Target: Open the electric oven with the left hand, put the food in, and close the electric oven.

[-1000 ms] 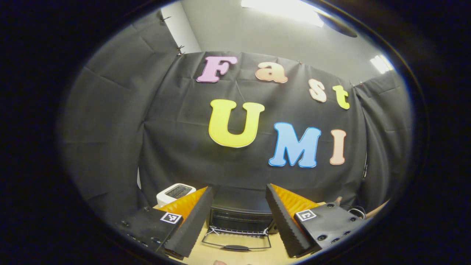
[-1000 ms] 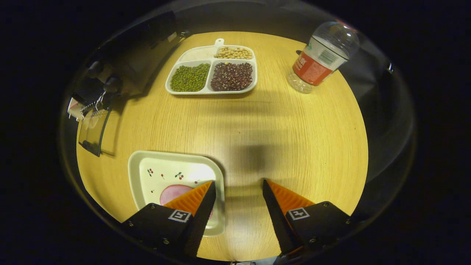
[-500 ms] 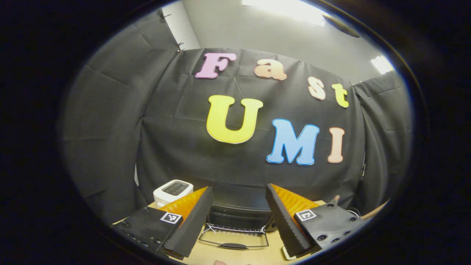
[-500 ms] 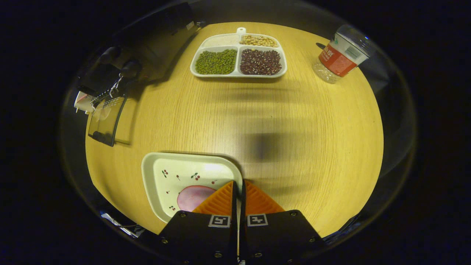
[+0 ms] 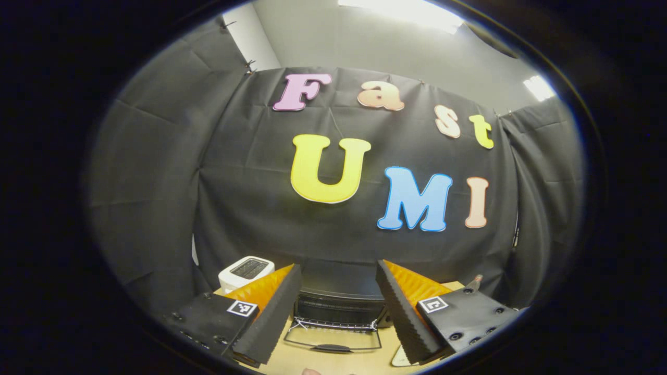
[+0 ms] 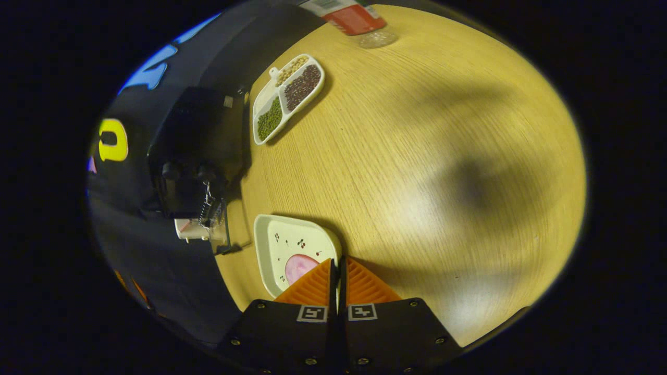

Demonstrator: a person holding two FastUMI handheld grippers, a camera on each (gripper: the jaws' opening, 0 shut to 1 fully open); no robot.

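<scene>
The left gripper [image 5: 338,307] points level, its fingers [image 5: 271,312] spread wide apart. The right gripper [image 6: 337,281] tilts downward, its fingers [image 6: 312,284] pressed together.

Pale matt wood-grain table [image 6: 417,156], glossy white plate [image 6: 284,242], matt black cloth wall [image 5: 250,198], clear plastic bottle [image 6: 359,21]

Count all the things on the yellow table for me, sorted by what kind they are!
Ovens: 1, the black electric oven.
Toasters: 1, the white toaster.
Plates: 1, the square plate.
Bean trays: 1, the divided tray.
Bottles: 1, the bottle.
Total: 5.
</scene>
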